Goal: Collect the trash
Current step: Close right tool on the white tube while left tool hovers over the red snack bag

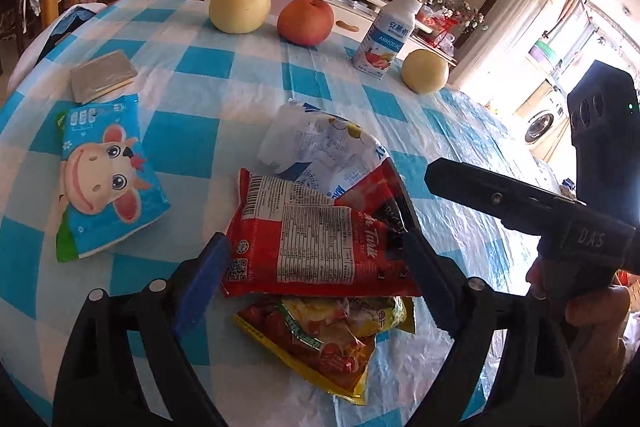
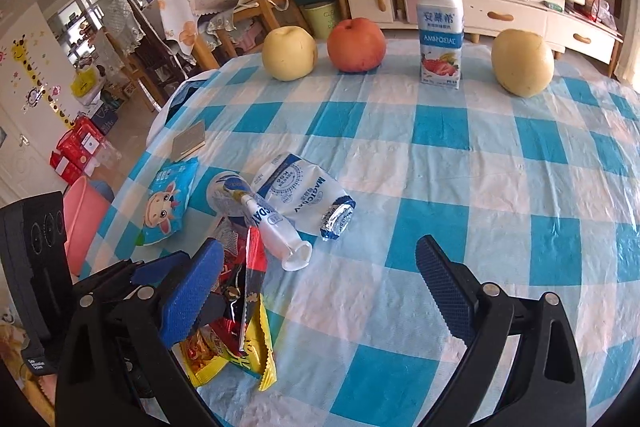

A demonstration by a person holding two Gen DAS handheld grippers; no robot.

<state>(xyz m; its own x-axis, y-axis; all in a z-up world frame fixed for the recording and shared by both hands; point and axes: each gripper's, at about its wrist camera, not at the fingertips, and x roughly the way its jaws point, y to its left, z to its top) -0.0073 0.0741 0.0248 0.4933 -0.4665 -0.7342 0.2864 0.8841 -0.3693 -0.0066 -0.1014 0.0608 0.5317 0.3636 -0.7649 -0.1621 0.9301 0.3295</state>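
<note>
I see the table (image 2: 440, 155) first, under a blue-and-white checked plastic cloth that fills both wrist views. Along its far edge stand a yellow pear (image 2: 290, 54), a red apple (image 2: 356, 45), a white yogurt-drink bottle (image 2: 440, 31) and a second pear (image 2: 522, 62), each apart from its neighbour.

My left gripper (image 1: 316, 259) points down at the trash pile with its jaws spread wide. The red snack wrapper (image 1: 304, 247) lies between its blue pads (image 1: 202, 281), but the left pad stands clear of the wrapper's edge. On the right side I cannot tell whether the pad touches it, so I read this as released, not a grip. My right gripper (image 2: 320, 279) is also spread wide over bare cloth, nothing between its fingers. From the left view I see a hand (image 1: 580, 299) around its black handle.

The trash sits in one cluster near the table's left side. Beneath the red wrapper lies a yellow snack packet (image 1: 324, 343), and behind it a crumpled white-and-blue wrapper (image 2: 304, 195) with a squeezed white tube (image 2: 276, 231) lying across it. Just left of the pile is a blue packet printed with a cartoon cow (image 1: 108, 183), and beyond that a small silver-grey flat packet (image 1: 103, 75).
</note>
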